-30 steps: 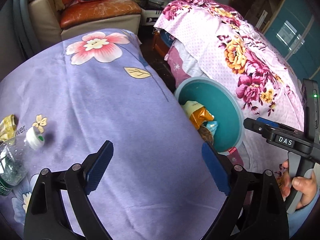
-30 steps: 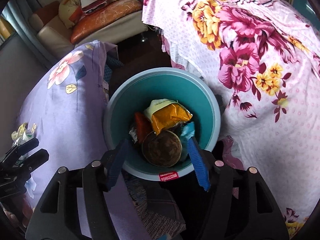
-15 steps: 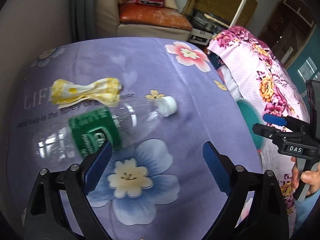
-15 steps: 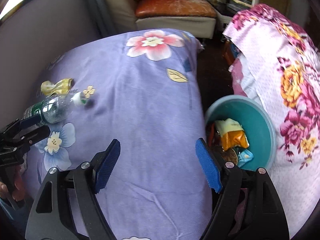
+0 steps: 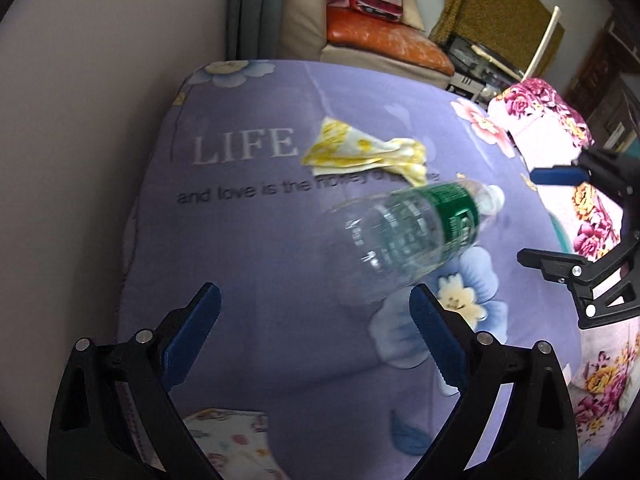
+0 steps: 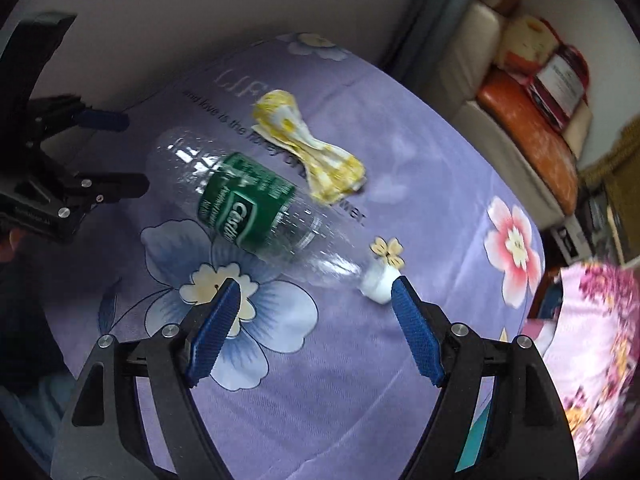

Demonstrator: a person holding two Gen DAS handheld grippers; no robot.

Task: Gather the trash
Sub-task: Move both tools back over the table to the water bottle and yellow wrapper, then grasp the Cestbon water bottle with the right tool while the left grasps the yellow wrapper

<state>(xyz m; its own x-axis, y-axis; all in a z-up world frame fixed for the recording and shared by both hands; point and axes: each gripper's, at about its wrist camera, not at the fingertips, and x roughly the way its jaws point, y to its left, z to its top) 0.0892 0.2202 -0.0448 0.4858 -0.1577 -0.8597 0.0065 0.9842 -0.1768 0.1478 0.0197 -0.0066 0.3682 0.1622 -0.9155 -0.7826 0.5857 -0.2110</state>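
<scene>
A clear plastic bottle (image 5: 408,232) with a green label lies on its side on the purple flowered bedcover (image 5: 260,248). Its white cap (image 6: 378,282) points toward the bed's pink-flower end. Just beyond the bottle (image 6: 248,208) lies a crumpled yellow-and-white wrapper (image 5: 360,152) (image 6: 308,152). My left gripper (image 5: 314,294) hovers above the cover on the near side of the bottle's base, its jaws opening with nothing between them. My right gripper (image 6: 316,286) hangs open over the bottle's neck, its right finger close to the cap. Each gripper shows in the other's view: left (image 6: 134,152), right (image 5: 530,216).
A sliver of the teal bin (image 6: 476,440) shows beside the bed. A pink floral cover (image 5: 552,128) lies to the right. A sofa with an orange cushion (image 5: 380,40) stands past the bed's far end, and a grey wall runs along the left. A patterned cloth (image 5: 228,428) lies nearest.
Both grippers swung away from the teal bin and across the purple cover to the bottle and wrapper. The right gripper rolled and opened wider. The bottle now lies close in front of both.
</scene>
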